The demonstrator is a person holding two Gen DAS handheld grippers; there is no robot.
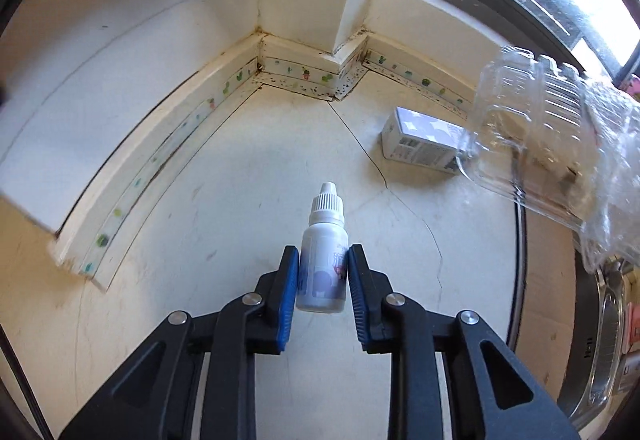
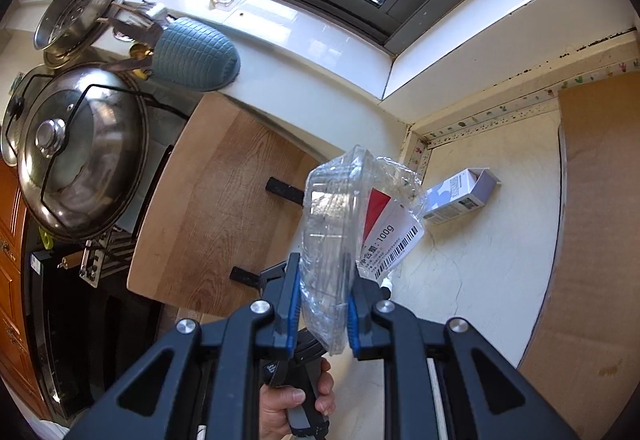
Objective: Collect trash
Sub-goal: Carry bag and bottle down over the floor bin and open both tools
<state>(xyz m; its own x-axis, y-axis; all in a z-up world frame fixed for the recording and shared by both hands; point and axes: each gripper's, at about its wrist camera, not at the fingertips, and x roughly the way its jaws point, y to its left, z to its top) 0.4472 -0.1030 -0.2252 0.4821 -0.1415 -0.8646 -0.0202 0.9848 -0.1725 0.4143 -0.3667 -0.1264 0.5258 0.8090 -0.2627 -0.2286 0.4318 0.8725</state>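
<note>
Landmark: the small carton [image 1: 420,142], lying on its side on the pale counter [image 1: 248,176] near the wall corner.
Left gripper [image 1: 323,272]: nearly closed, blue pads pressing both sides of a white dropper bottle [image 1: 323,260] that sits nearer the camera than the carton, cap toward the corner.
Right gripper [image 2: 323,304]: nearly closed, clamping a clear plastic tray [image 2: 332,240] with a barcode label, raised above the counter, right of the carton.
Hand [image 2: 296,400]: seen below the right gripper, gripping a handle.

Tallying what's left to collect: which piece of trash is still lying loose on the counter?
The small white carton, open-ended, on its side near the corner. The dropper bottle and clear plastic tray are each in a gripper.
</note>
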